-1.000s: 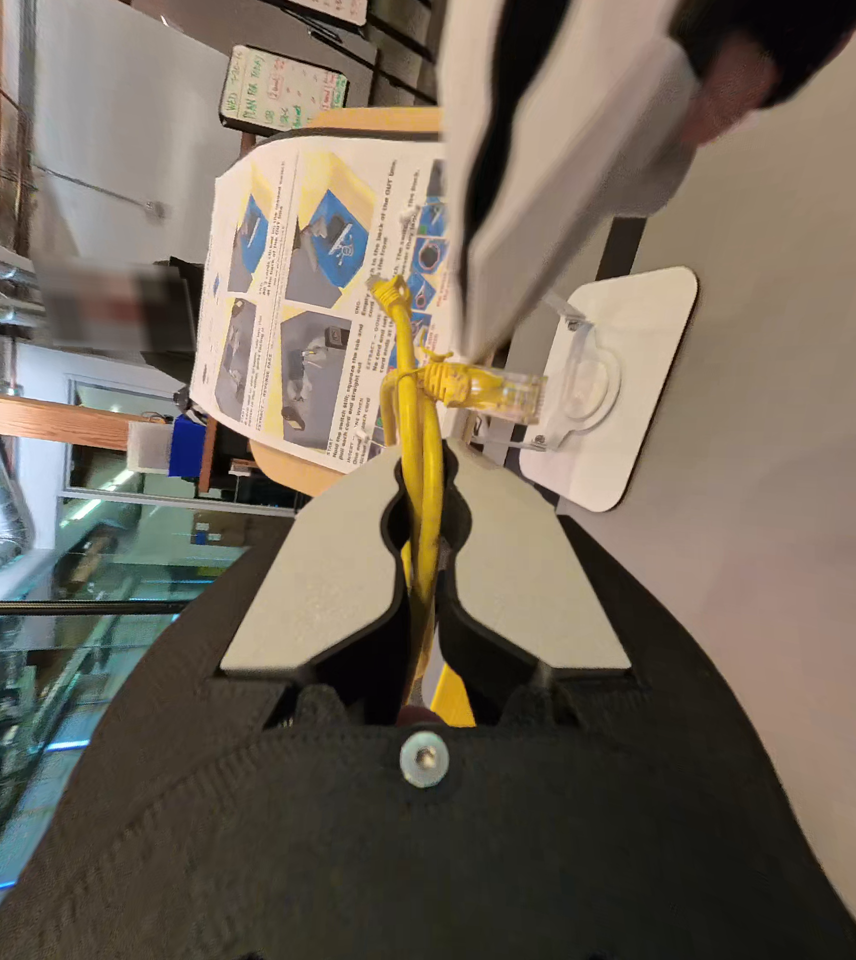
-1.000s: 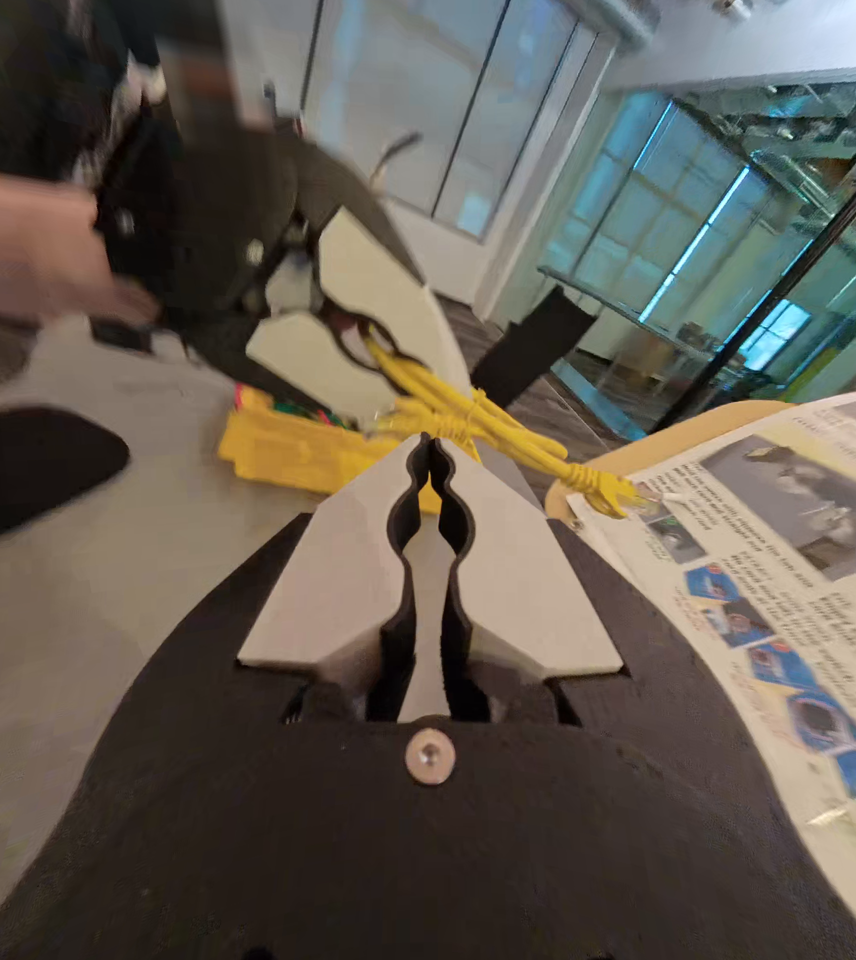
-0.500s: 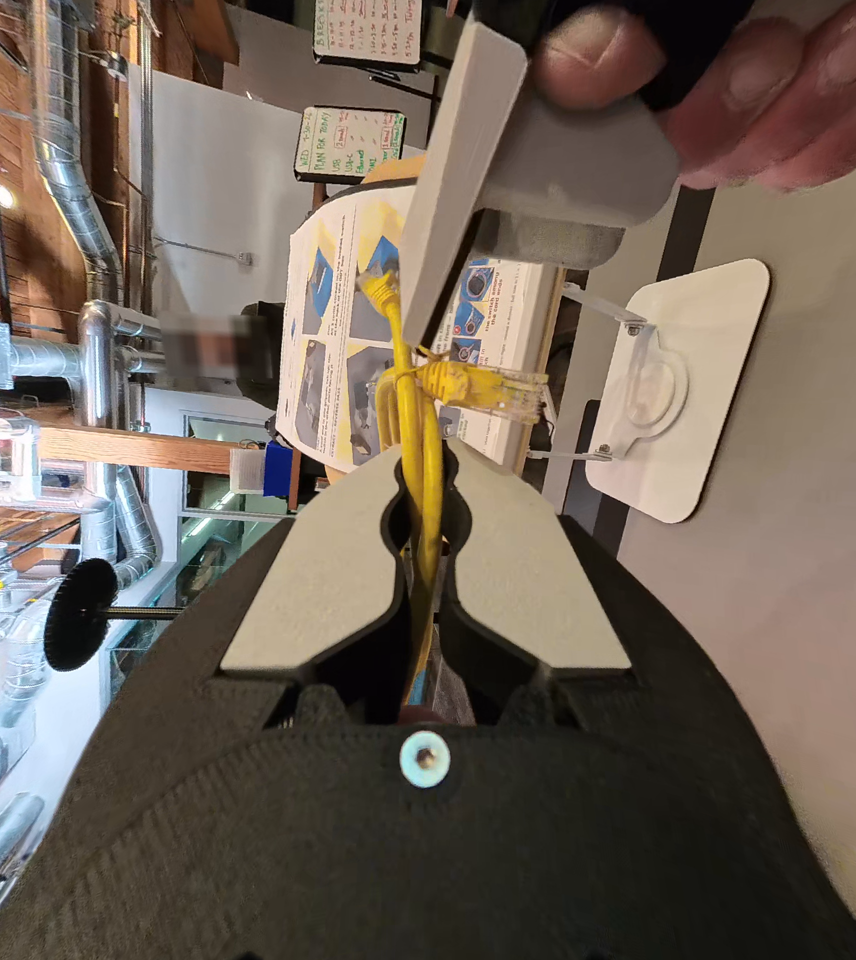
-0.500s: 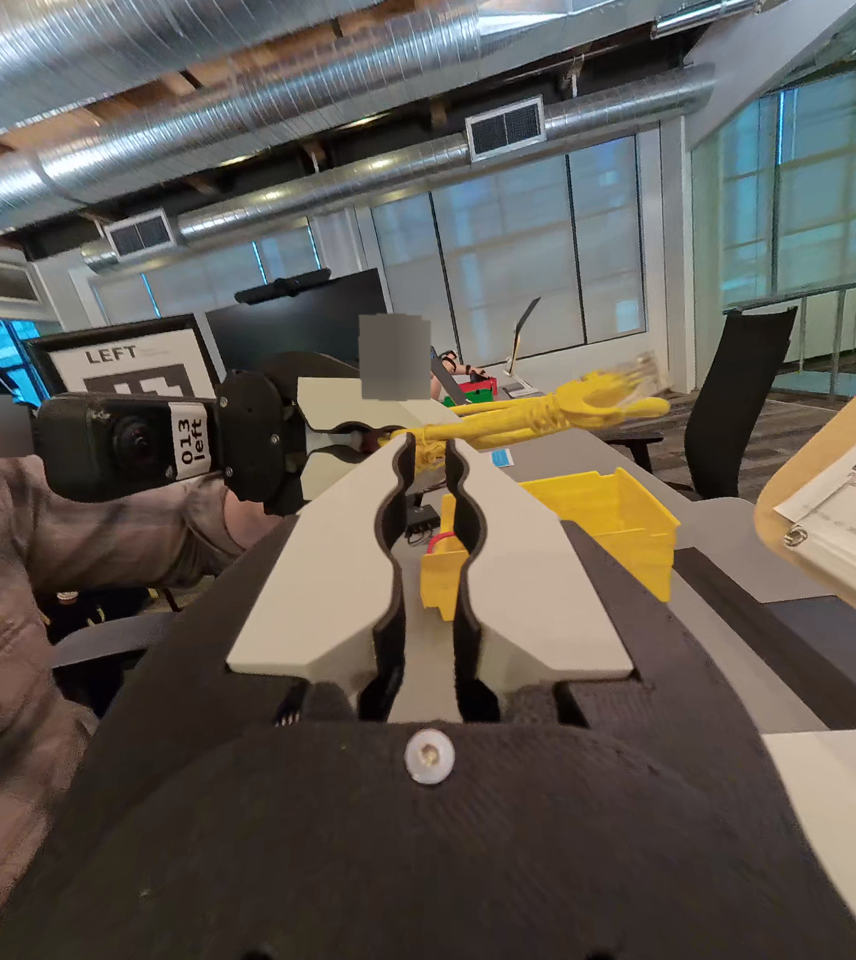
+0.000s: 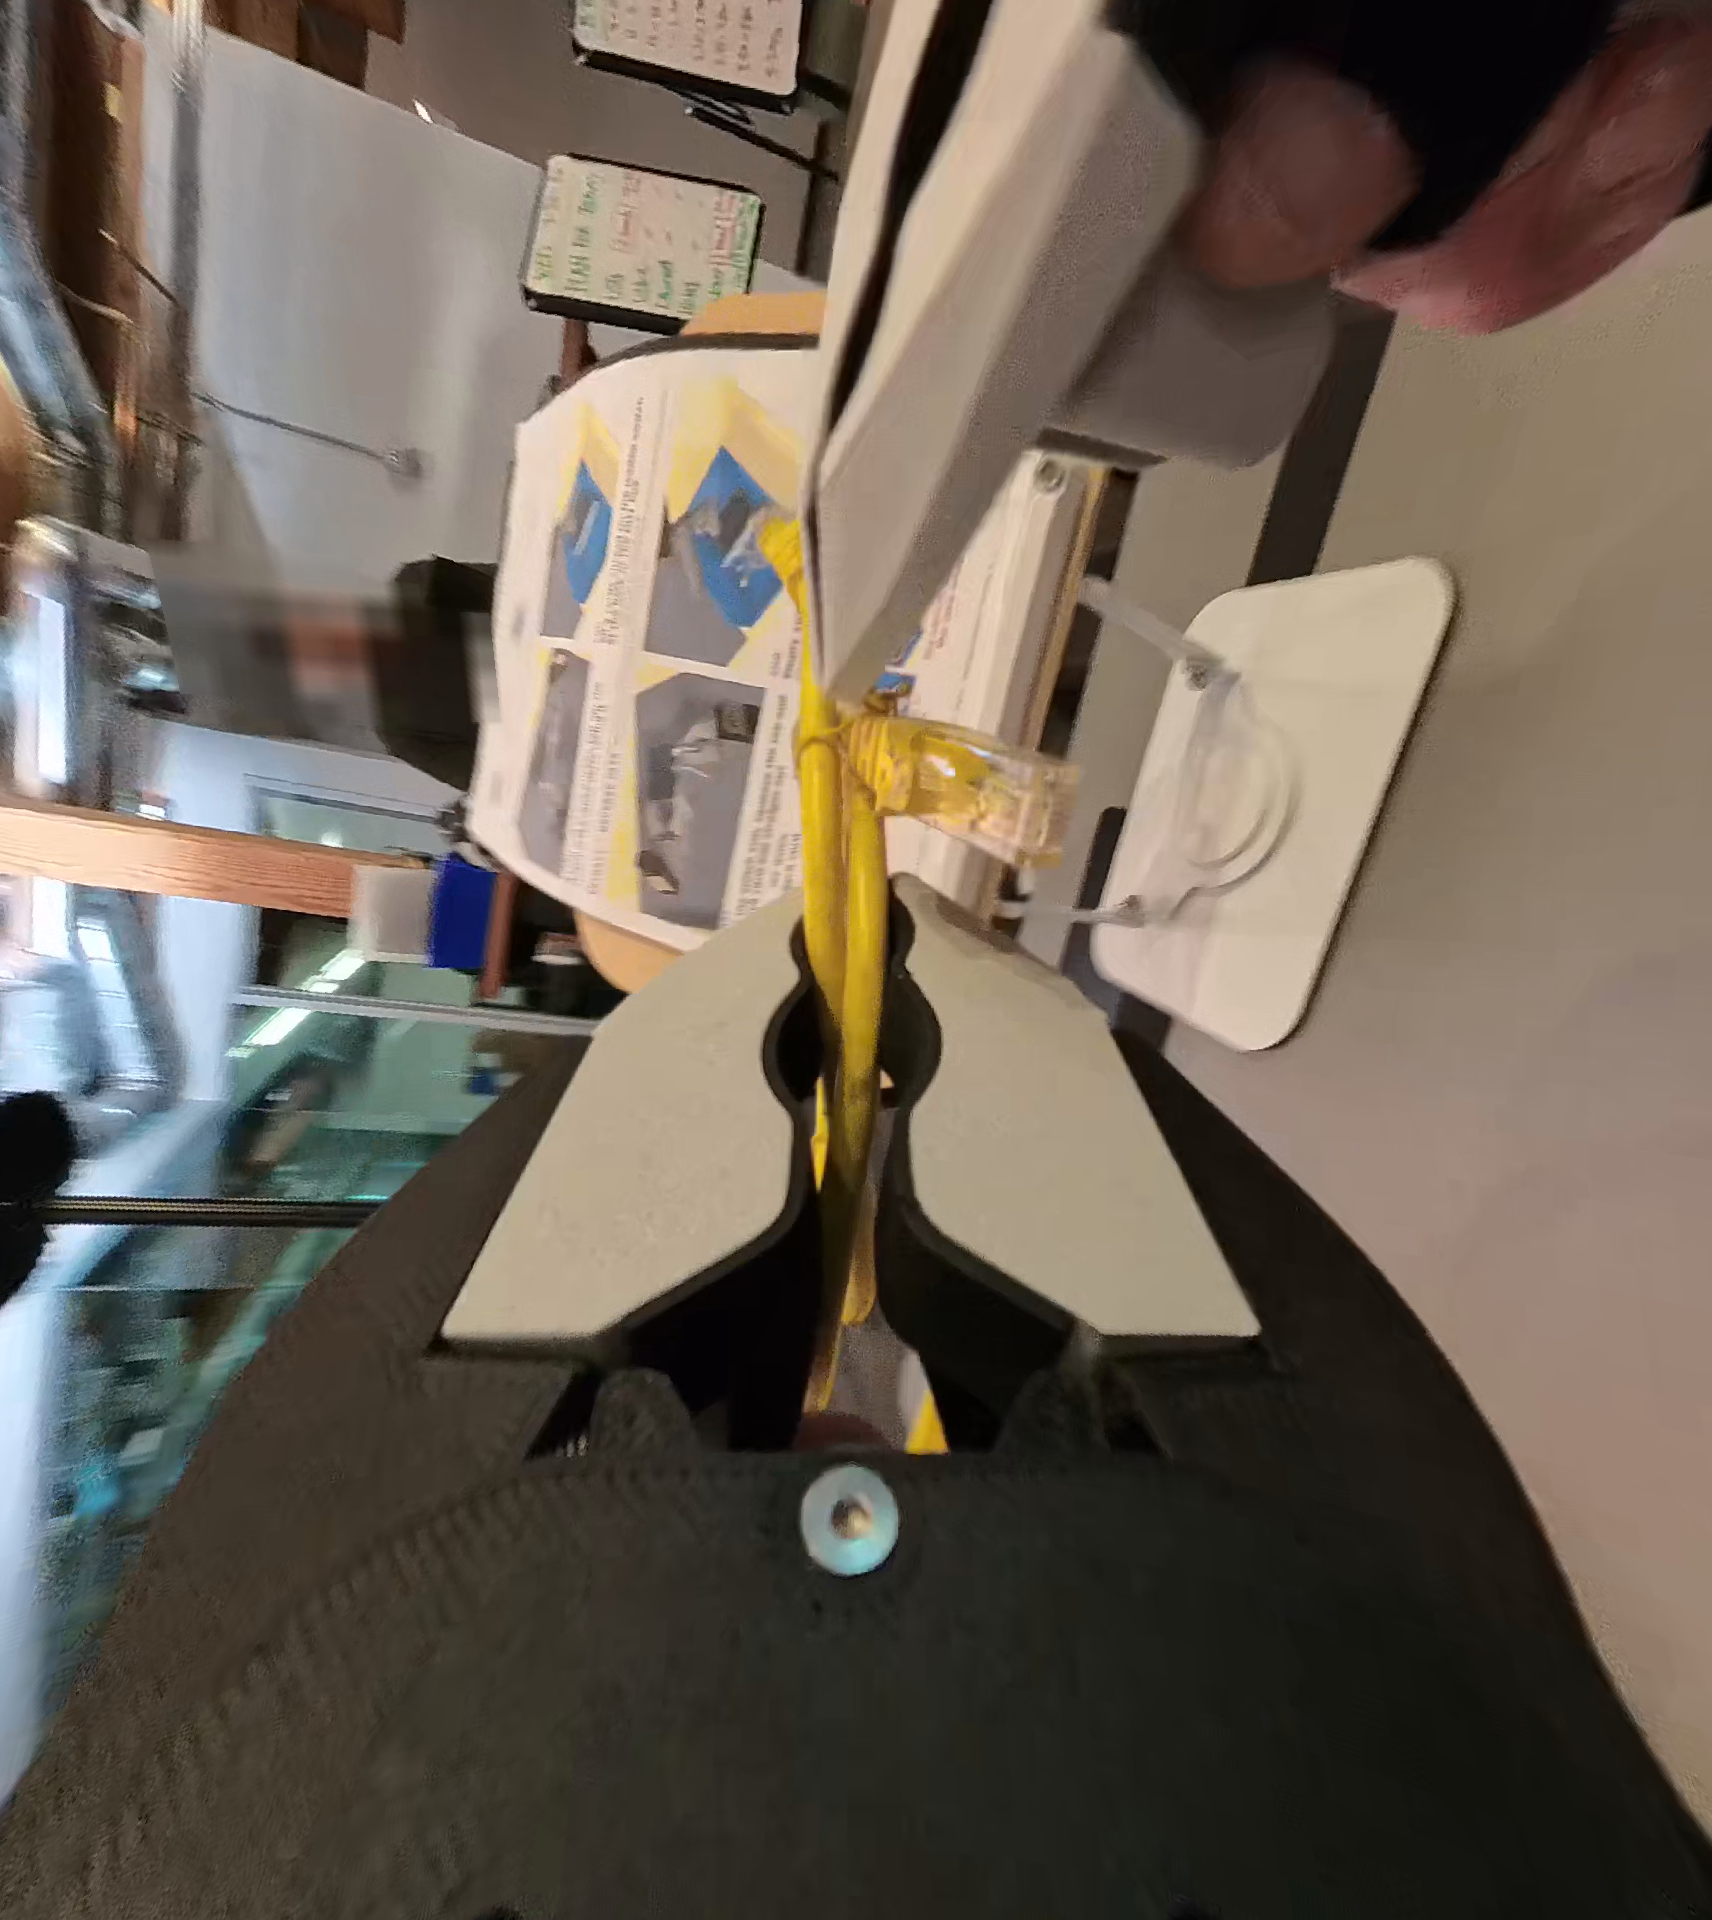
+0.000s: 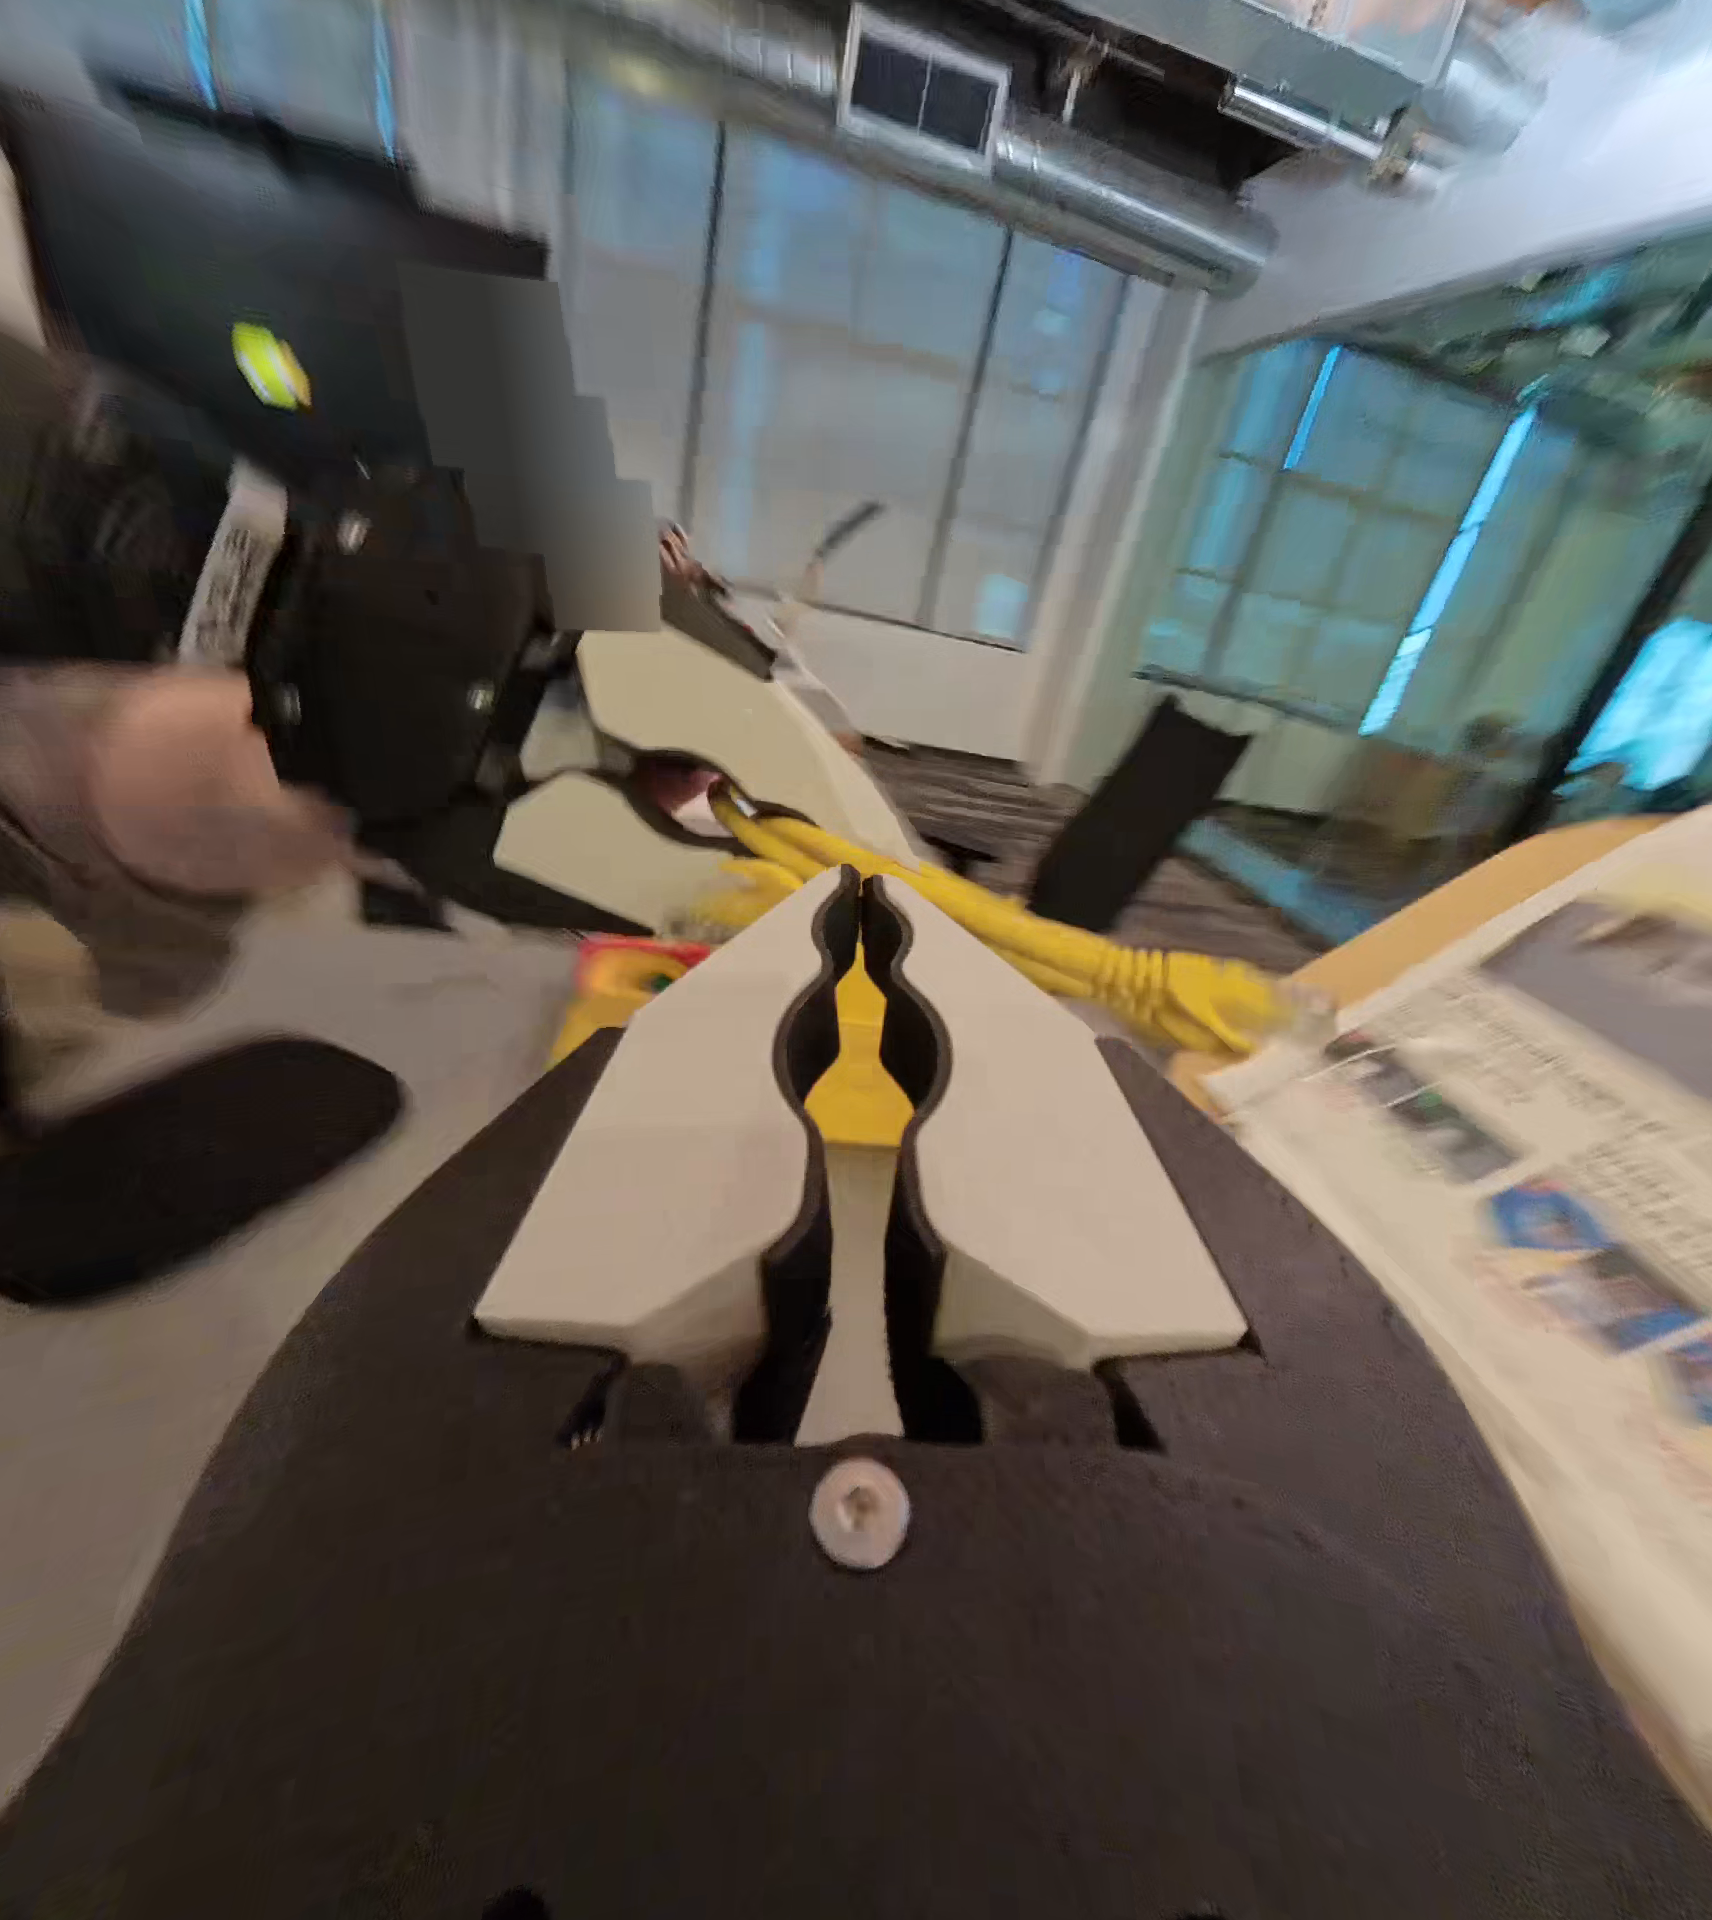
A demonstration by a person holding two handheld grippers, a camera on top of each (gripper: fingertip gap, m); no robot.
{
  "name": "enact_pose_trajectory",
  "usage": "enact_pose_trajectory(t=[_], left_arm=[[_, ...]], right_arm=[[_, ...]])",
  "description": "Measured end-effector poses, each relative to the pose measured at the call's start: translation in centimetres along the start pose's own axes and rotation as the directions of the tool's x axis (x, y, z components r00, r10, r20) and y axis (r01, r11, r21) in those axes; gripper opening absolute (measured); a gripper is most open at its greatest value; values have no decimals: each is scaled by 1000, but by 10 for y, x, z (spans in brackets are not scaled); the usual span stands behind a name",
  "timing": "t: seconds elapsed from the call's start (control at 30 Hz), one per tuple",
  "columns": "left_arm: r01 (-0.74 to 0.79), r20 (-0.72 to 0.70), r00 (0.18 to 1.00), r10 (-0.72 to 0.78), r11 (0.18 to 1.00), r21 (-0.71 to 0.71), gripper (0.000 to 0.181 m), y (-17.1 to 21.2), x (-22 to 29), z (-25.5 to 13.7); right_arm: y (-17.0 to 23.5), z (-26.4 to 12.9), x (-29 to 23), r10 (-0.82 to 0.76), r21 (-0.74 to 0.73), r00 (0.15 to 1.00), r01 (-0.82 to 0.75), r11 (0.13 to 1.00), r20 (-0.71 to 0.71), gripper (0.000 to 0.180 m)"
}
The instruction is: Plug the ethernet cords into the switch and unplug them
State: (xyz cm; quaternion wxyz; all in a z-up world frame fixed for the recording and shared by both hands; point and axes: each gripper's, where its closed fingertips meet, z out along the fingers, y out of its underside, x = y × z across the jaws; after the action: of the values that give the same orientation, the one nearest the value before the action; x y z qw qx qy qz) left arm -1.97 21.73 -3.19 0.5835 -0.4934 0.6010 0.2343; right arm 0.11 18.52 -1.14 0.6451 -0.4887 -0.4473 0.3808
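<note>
My left gripper is shut on a bundled yellow ethernet cord. The cord sticks out past the fingertips, and one clear plug bends off to the side. A thin yellow tie wraps the bundle. My right gripper is shut with nothing showing between its fingers. In the left wrist view the right gripper reaches in from above, its tips at the tie. In the right wrist view the left gripper holds the cord just behind my fingertips. No switch is in view.
A printed instruction sheet on a wooden clipboard stands close on the right. A yellow bin sits on the grey table beyond my right fingers. A white pad with a clear holder lies on the table. A black oval patch is at left. Across from one pair of fingers to the other is roughly 4 centimetres.
The right gripper swung up toward the room, then came back down to the cord and closed its small gap. The left gripper kept its hold on the cord and turned slightly.
</note>
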Motion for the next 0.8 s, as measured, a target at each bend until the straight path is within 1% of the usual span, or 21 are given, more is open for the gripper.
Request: enact_pose_trajectory(t=[0.03,0.07,0.13,0.17,0.23,0.27,0.33,0.37,0.4,0.43,0.47,0.5,0.53,0.57,0.6,0.63,0.67,0.7,0.73,0.77,0.8], left_arm=[[68,-33,997,-68,998,18,6,-1,0,0],[138,-72,988,-135,990,27,6,0,1,0],[275,-148,953,-264,960,54,4,-3,0,-1],[348,-199,923,-329,935,68,4,-6,1,-2],[479,-283,851,-443,875,68,4,-8,2,-3],[543,-346,797,-495,838,53,4,-10,6,-3],[654,-425,691,-584,756,25,4,-10,10,-3],[690,-454,651,-609,723,20,4,-10,10,-3],[733,-486,601,-635,680,19,4,-13,10,-5],[763,-509,563,-651,646,16,4,-16,10,-6],[756,-501,576,-646,654,27,5,-18,11,-6],[721,-457,633,-625,691,53,4,-16,10,-5],[704,-416,666,-619,706,76,4,-15,6,-4],[691,-379,691,-616,717,94,4,-12,0,-4],[661,-338,729,-595,741,122,4,-10,-6,-5],[640,-323,754,-571,750,169,4,-13,-11,-9],[629,-318,768,-556,750,207,4,-17,-15,-12],[617,-302,780,-549,756,218,4,-18,-17,-13],[612,-288,785,-549,758,224,4,-18,-18,-12],[616,-284,783,-553,754,230,4,-19,-19,-12],[633,-294,769,-568,739,231,4,-21,-20,-12]], right_arm=[[-2,-1,-4,-131,-41,991,130,991,-31,0],[-3,-1,-7,-256,-92,965,251,964,-59,0],[-4,-1,-15,-450,-170,890,433,885,-73,0],[-3,-1,-16,-526,-214,847,502,838,-75,0],[3,-4,-11,-706,-346,703,644,682,-83,0],[6,-3,-10,-763,-390,643,687,613,-67,0],[9,-3,-8,-828,-459,559,724,515,-47,0],[8,-5,-4,-857,-484,512,739,469,-49,0],[4,-7,-3,-873,-483,484,752,449,-58,0],[2,-7,-5,-874,-464,482,762,452,-60,0],[2,-6,-7,-853,-439,518,755,487,-56,0],[1,-7,-7,-800,-401,596,716,571,-74,2],[-1,-7,-8,-715,-332,694,658,676,-81,18],[-2,-8,-9,-624,-268,778,588,763,-71,32],[-3,-10,-5,-521,-225,851,495,839,-70,30],[-2,-11,-1,-397,-187,915,380,906,-65,23],[-4,-11,0,-271,-131,962,263,956,-41,21],[-7,-11,1,-143,-66,990,142,988,-11,21],[-9,-10,2,-15,-16,1000,15,1000,26,18],[-12,-9,0,92,31,993,-94,995,79,19],[-14,-8,-2,147,67,982,-156,986,114,19]])
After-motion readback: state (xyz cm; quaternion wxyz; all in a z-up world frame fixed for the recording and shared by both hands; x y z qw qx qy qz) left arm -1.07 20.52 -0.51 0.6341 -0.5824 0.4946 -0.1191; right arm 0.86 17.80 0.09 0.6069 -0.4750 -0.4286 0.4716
